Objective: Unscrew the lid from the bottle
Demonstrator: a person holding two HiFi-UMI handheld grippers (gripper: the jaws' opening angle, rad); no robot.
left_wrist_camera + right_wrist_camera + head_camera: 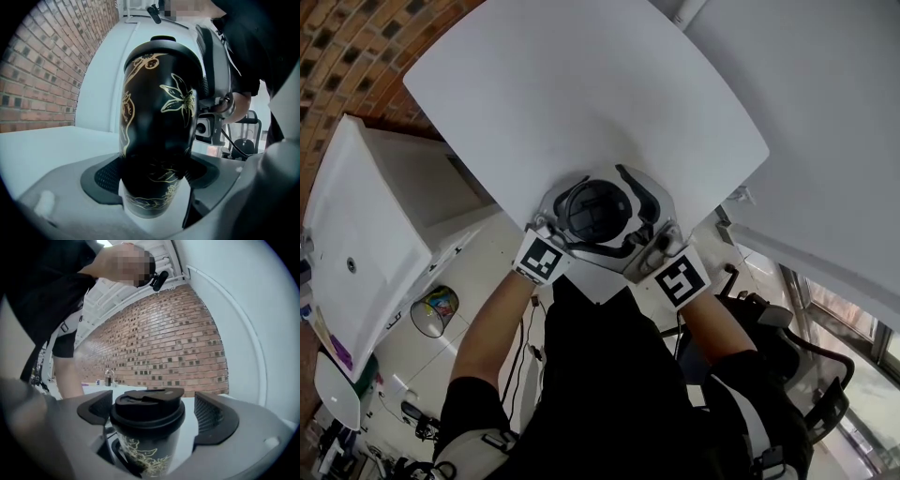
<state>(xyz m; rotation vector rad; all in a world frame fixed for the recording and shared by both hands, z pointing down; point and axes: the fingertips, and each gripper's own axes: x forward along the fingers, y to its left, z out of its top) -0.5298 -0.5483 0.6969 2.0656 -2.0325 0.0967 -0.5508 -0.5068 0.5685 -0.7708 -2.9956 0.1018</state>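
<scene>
Bottle [159, 117], black with gold flowers, is upright at the near edge of the white table [534, 94]. The left gripper [154, 180] seems to pinch its lower body. The right gripper [154, 406] is spread wide, its pads either side of the lid [147, 413] and clear of it.

**A:** What is the left gripper [154, 173] doing?

**B:** It is clamping the bottle [159, 108] low on its body, with a pad pressing on each side.

**A:** And the right gripper [154, 412]?

**B:** Its jaws are standing wide apart on either side of the lid [147, 408], gripping nothing.

**A:** And the arms?

**B:** The left forearm [490, 330] and right forearm [714, 321] are reaching forward, bringing the grippers close together.
</scene>
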